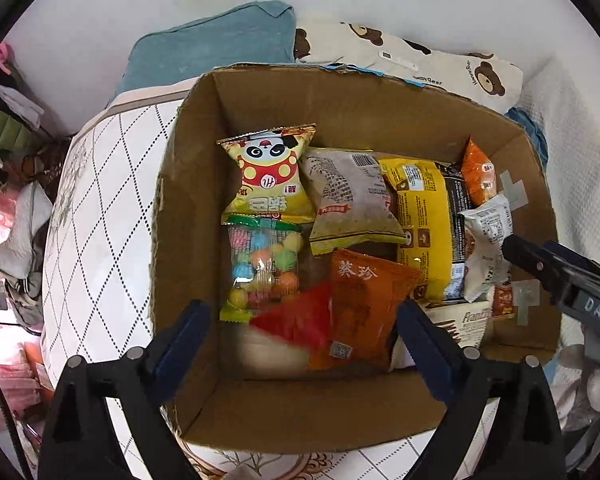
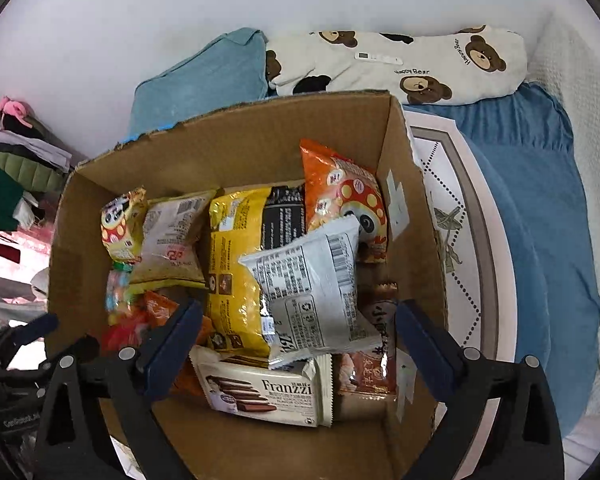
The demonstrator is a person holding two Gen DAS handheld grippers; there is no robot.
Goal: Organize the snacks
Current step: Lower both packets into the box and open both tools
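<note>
Apparently w/ snacks already dropped into the cardboard box (image 2: 236, 148) at frame center, left gripper (image 1: 304, 340) & right gripper (image 2: 298, 336) both hung released, holding nothing.

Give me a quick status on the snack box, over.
Left gripper and right gripper both open, empty, above the cardboard box. Snacks piled inside, Franzzi pack nearest. Nothing in the way.

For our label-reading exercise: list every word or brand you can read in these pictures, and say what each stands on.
"Franzzi": cream biscuit pack in the cardboard box.
"Happy Bear": bear-print pillow behind the box.
"DAS": body of the right tool.
"蔡珍", as far as it reads: orange sachet.
Ingredient panels and barcodes on the other packets: too small to read.
</note>
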